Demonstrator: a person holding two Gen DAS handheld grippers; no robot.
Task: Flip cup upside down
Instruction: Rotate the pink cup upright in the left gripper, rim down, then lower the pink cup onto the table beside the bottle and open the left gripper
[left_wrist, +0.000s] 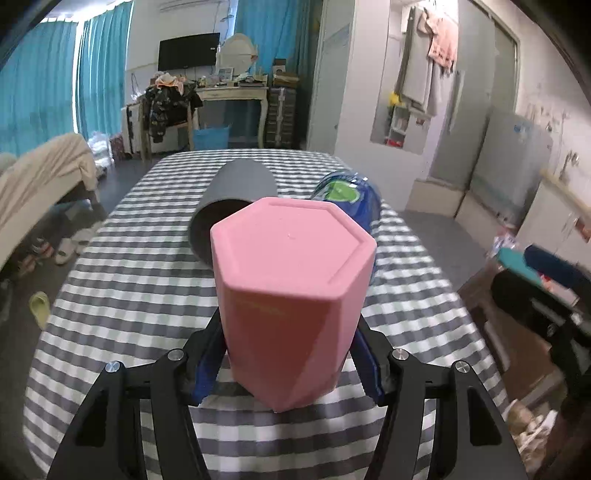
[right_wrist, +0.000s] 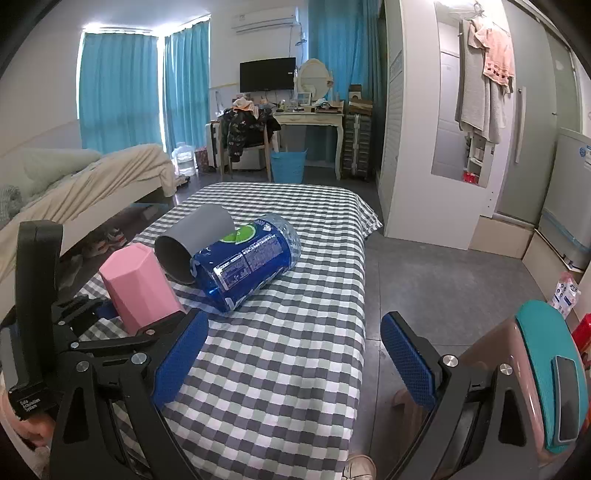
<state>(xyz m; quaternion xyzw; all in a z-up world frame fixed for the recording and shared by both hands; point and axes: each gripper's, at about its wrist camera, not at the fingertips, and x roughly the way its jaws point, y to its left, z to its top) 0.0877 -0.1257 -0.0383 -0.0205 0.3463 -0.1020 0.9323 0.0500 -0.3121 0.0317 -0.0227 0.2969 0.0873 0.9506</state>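
Observation:
A pink hexagonal cup (left_wrist: 291, 295) stands upside down, its flat base up, on the checked tablecloth (left_wrist: 140, 280). My left gripper (left_wrist: 288, 365) is shut on the cup's lower body, blue pads pressing both sides. In the right wrist view the same cup (right_wrist: 138, 291) shows tilted slightly at the left, held by the left gripper (right_wrist: 110, 317). My right gripper (right_wrist: 291, 362) is open and empty above the table's near right part, apart from the cup.
A grey cup (left_wrist: 232, 206) lies on its side behind the pink cup, its mouth toward me. A blue water bottle (right_wrist: 247, 262) lies beside it. The table edge (right_wrist: 364, 295) drops to the floor on the right. A chair with a teal cushion (right_wrist: 546, 369) stands close right.

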